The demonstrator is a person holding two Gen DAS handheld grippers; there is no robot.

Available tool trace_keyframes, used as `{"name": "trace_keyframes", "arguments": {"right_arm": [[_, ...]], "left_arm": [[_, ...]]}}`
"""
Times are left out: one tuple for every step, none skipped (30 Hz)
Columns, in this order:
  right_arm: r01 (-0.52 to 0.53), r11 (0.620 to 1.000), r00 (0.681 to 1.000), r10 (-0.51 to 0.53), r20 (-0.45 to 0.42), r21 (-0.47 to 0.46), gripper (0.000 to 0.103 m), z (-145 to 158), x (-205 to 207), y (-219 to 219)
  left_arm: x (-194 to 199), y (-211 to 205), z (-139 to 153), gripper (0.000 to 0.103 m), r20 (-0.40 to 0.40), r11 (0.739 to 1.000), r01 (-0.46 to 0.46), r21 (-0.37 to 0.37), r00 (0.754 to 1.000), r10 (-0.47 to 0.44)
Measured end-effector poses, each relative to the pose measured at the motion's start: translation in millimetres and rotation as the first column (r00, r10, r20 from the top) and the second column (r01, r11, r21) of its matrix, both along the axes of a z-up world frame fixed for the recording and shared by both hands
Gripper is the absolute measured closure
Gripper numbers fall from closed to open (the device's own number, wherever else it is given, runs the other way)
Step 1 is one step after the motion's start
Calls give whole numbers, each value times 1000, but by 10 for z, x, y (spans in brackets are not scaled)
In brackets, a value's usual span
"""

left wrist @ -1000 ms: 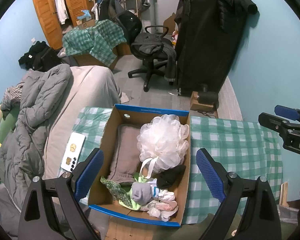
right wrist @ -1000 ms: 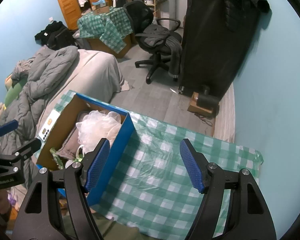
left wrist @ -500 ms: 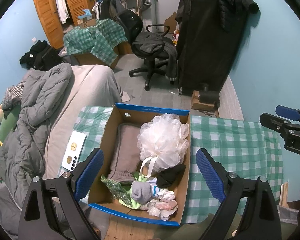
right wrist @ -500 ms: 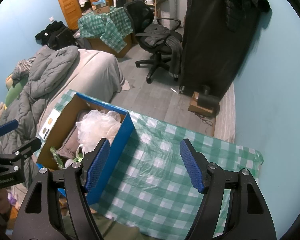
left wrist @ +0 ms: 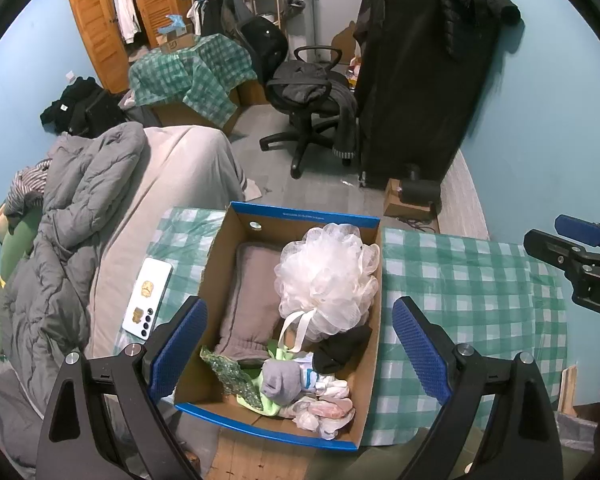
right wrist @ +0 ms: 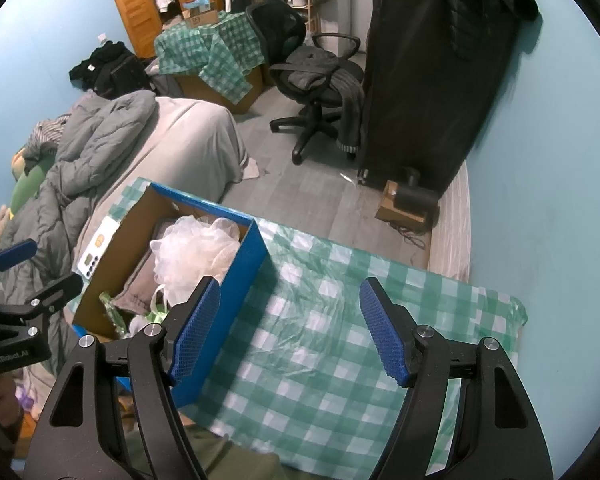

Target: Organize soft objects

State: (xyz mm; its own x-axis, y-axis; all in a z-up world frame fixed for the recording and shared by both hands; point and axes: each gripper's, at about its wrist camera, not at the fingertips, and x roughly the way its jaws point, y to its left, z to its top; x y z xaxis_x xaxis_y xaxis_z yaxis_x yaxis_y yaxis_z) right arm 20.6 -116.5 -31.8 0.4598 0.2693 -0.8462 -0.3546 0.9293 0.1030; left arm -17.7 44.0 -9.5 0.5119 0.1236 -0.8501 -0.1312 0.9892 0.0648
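We hold both grippers, left (left wrist: pixel 298 354) and right (right wrist: pixel 290 330), wide and empty. The white bath pouf (left wrist: pixel 327 280) sits in the cardboard box (left wrist: pixel 300 214) over socks (left wrist: pixel 281 384); it looks light and squashy, so we pinch its ribbon loop (left wrist: pixel 296 330).
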Motion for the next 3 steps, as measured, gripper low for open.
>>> {"name": "trace_keyframes", "arguments": {"right_arm": [[-1, 1000, 1000, 1, 1, -1, 31, -4, -1, 7], [-1, 1000, 1000, 1, 1, -1, 31, -4, 0, 5], [-1, 1000, 1000, 1, 1, 1, 31, -3, 1, 3]], "left_arm": [[10, -2, 1, 8, -1, 1000, 0, 1, 1000, 0], [2, -8, -8, 8, -2, 1000, -1, 1, 1000, 1], [-18, -3, -8, 8, -3, 1000, -1, 0, 1000, 1]]}}
